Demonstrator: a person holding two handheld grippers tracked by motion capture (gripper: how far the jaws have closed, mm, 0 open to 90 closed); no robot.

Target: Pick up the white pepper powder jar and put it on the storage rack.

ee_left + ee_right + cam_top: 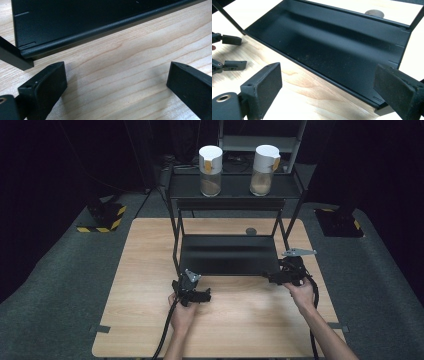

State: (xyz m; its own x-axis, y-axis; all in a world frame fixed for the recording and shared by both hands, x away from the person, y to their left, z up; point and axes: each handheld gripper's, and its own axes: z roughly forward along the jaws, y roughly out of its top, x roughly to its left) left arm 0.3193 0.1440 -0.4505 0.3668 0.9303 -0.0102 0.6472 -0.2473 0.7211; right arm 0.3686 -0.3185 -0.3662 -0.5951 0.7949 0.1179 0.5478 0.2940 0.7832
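Note:
A black metal rack stands on the wooden table. Its top shelf carries two glass jars with white wraps and brownish contents. My left gripper rests low over the table just in front of the lower shelf's left corner. It is open, with bare wood between its jaws. My right gripper sits at the shelf's front right corner, open and holding nothing. It looks across the lower shelf toward the left gripper.
A small grey disc lies on the table behind the rack and also appears past the shelf's far edge. The rack's thin legs stand at the shelf corners. Dark floor surrounds the table, with striped stand bases at the back left.

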